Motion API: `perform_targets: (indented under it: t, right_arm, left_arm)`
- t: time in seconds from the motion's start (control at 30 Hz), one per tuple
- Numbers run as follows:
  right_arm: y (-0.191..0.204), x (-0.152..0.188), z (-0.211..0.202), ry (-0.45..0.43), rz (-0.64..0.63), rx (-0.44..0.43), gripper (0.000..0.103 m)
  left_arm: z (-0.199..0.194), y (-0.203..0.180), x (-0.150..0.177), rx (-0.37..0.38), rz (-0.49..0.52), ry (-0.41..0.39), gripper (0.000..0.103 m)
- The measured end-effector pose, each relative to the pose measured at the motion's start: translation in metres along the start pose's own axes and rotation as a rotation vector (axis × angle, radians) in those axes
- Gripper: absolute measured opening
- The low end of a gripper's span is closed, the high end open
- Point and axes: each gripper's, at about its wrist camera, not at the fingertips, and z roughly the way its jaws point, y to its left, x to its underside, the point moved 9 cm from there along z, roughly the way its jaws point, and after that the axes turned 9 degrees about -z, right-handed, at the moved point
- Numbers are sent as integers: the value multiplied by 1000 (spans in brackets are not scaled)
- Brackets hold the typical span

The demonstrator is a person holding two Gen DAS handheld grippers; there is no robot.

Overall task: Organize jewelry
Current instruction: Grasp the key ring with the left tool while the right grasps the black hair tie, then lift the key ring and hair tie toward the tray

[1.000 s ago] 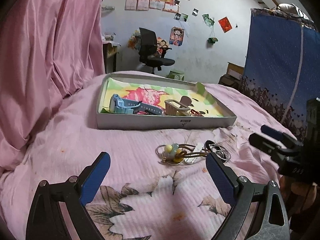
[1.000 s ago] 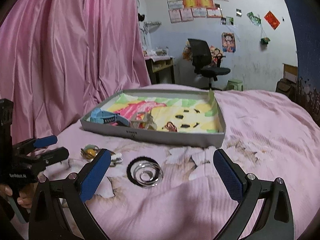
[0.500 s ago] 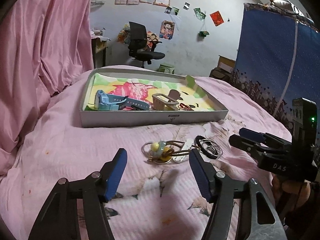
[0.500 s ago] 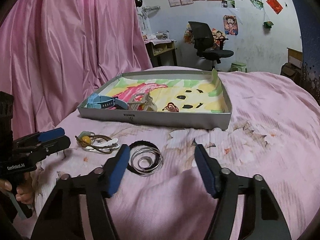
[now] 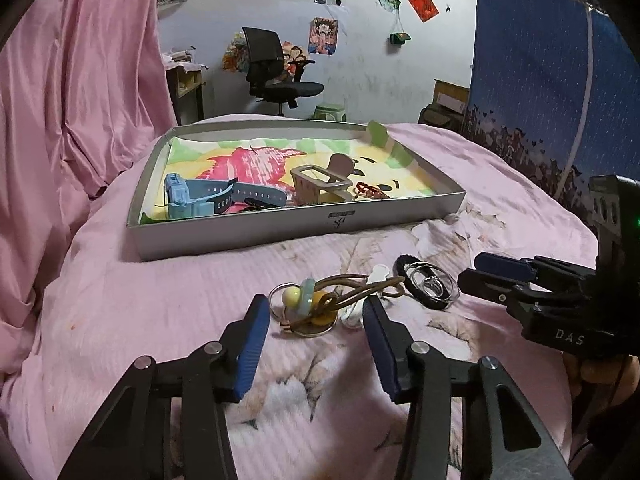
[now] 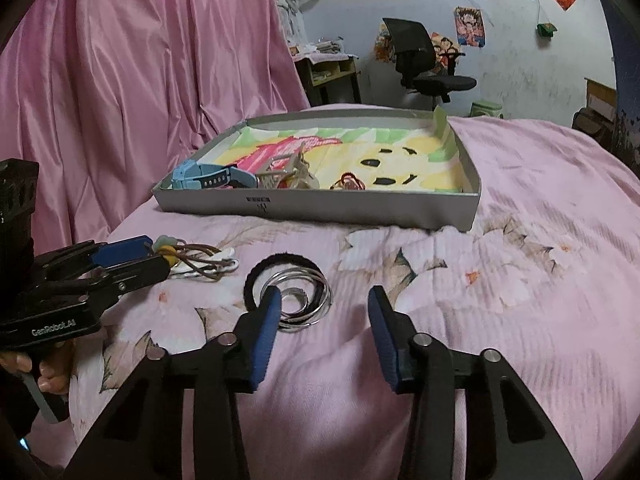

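A grey tray (image 5: 248,236) with a colourful liner sits on the pink bed and holds a blue watch (image 5: 200,198), a beige clip (image 5: 320,184) and a red bead bracelet (image 5: 370,191). In front of it lie a bundle of brown hair ties with yellow and green beads (image 5: 316,304) and silver rings on a black hair band (image 6: 294,294). My left gripper (image 5: 316,316) is open, its jaws either side of the bead bundle. My right gripper (image 6: 322,306) is open, its left finger at the rings.
A pink curtain (image 5: 72,80) hangs at the left. A blue patterned panel (image 5: 552,80) stands at the right. A black office chair (image 5: 272,68) and a desk are by the far wall. The bedcover is soft and wrinkled.
Both grippers have moved forward and down toward the jewelry. Both have narrowed their jaws from wide open to partly open.
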Motion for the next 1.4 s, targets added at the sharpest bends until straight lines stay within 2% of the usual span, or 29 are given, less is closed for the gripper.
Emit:
perform_targets:
  t: [0.2, 0.5, 0.6, 0.8, 0.9, 1.2, 1.33, 1.4]
  right_arm:
    - [-1, 1, 7, 17, 10, -22, 34]
    - [-8, -2, 24, 62, 35, -54, 23]
    - [-6, -7, 27, 59, 23, -60, 23]
    - [14, -19, 22, 24, -47, -110, 23]
    - [29, -21, 24, 30, -96, -145, 17]
    - [51, -18, 29, 71, -167, -205, 17]
    - [52, -13, 33, 95, -166, -202, 17]
    - [50, -12, 33, 94, -160, -198, 6]
  left_arm:
    - [4, 5, -4, 7, -40, -1, 30]
    - [3, 12, -6, 29, -96, -25, 29]
    - [1, 14, -7, 29, -104, -35, 29]
    - [-1, 17, -9, 30, -125, -41, 29]
    - [-1, 18, -10, 37, -139, -42, 29]
    - [-5, 23, -15, 56, -183, -40, 29]
    - [-8, 26, -15, 62, -200, -39, 29]
    - [-10, 28, -16, 57, -204, -41, 29]
